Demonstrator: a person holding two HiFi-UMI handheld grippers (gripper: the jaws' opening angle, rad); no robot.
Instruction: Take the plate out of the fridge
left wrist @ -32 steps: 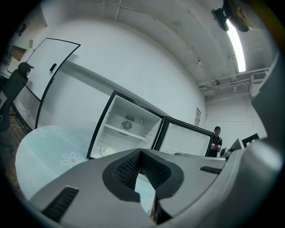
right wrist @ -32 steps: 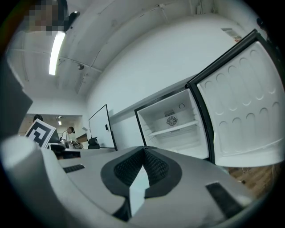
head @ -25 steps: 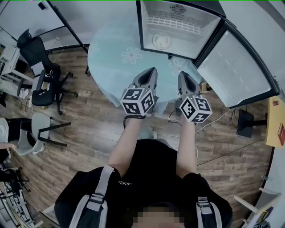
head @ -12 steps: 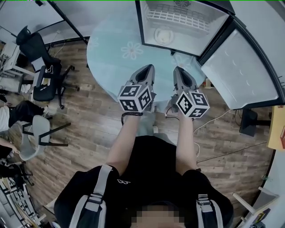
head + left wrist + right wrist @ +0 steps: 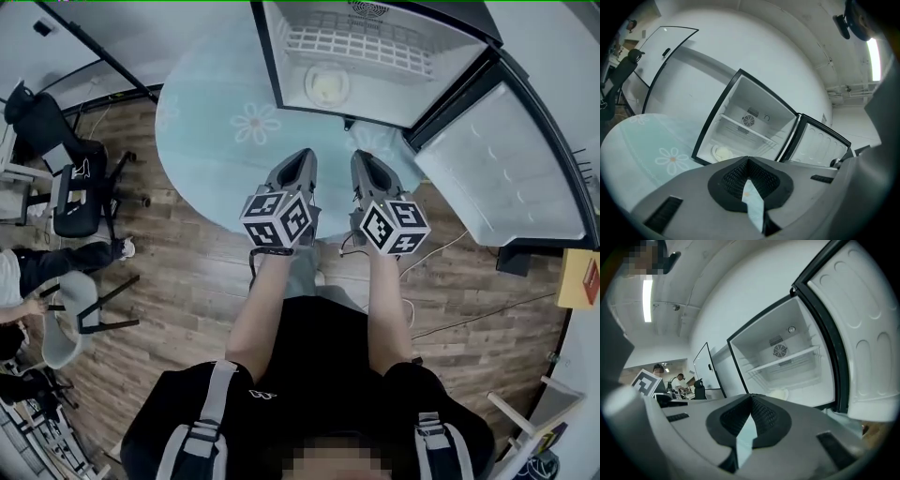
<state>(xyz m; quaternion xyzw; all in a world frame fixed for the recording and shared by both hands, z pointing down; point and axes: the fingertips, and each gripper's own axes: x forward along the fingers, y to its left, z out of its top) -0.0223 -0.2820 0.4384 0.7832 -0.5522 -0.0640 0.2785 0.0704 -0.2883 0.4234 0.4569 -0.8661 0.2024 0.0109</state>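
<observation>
Inside fridge, plate flat, left gripper, right gripper, jaws together

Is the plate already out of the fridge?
No, the plate lies on the floor of the fridge, below the wire shelf, with the door open.

fridge: top was cut off by head view's upper edge | plate: lower rim was hidden behind right tongs in right gripper view
</observation>
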